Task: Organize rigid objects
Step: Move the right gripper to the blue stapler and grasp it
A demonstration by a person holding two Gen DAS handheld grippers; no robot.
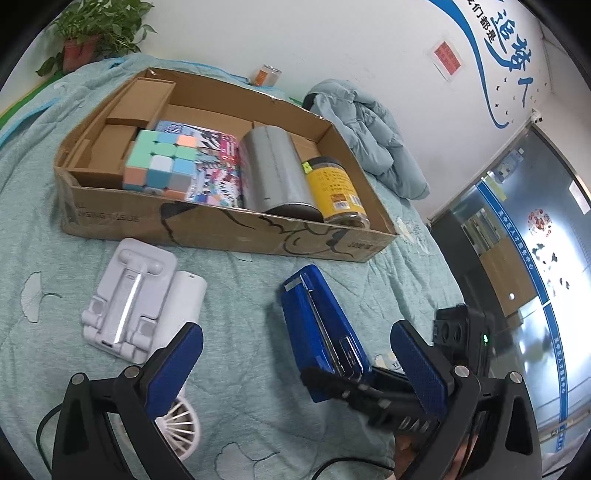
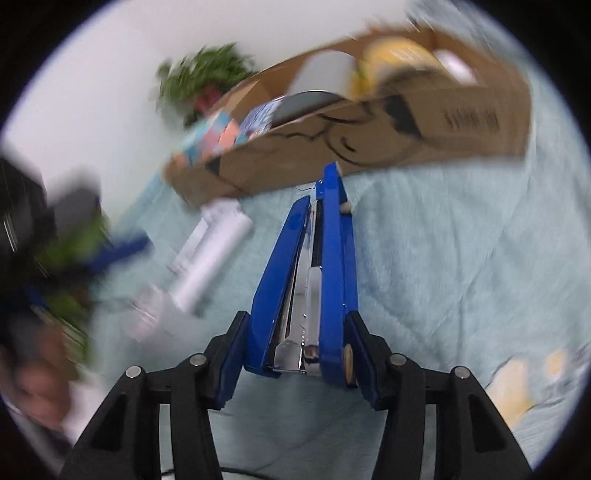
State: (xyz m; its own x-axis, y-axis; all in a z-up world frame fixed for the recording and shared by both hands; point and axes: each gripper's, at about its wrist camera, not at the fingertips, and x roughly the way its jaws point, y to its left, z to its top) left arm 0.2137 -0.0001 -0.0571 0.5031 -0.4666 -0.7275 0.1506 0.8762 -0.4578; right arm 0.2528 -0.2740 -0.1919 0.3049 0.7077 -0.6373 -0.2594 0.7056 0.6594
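A blue stapler (image 1: 320, 325) lies above the teal bedspread in front of the cardboard box (image 1: 221, 225). My right gripper (image 2: 299, 365) is shut on the stapler (image 2: 306, 280), its pads pressing both sides of the rear end; it also shows in the left wrist view (image 1: 373, 391). My left gripper (image 1: 295, 354) is open and empty, its fingers either side of the stapler's rear without touching it. The box holds a pastel puzzle cube (image 1: 159, 162), a colourful book (image 1: 216, 166), a silver cylinder (image 1: 277, 173) and a yellow-labelled jar (image 1: 338, 192).
A white folding phone stand (image 1: 125, 299) and a white cylinder (image 1: 181, 306) lie left of the stapler. A small white fan (image 1: 181, 428) sits under my left finger. A crumpled light-blue jacket (image 1: 369, 125), a can (image 1: 266, 75) and a potted plant (image 1: 96, 33) lie beyond the box.
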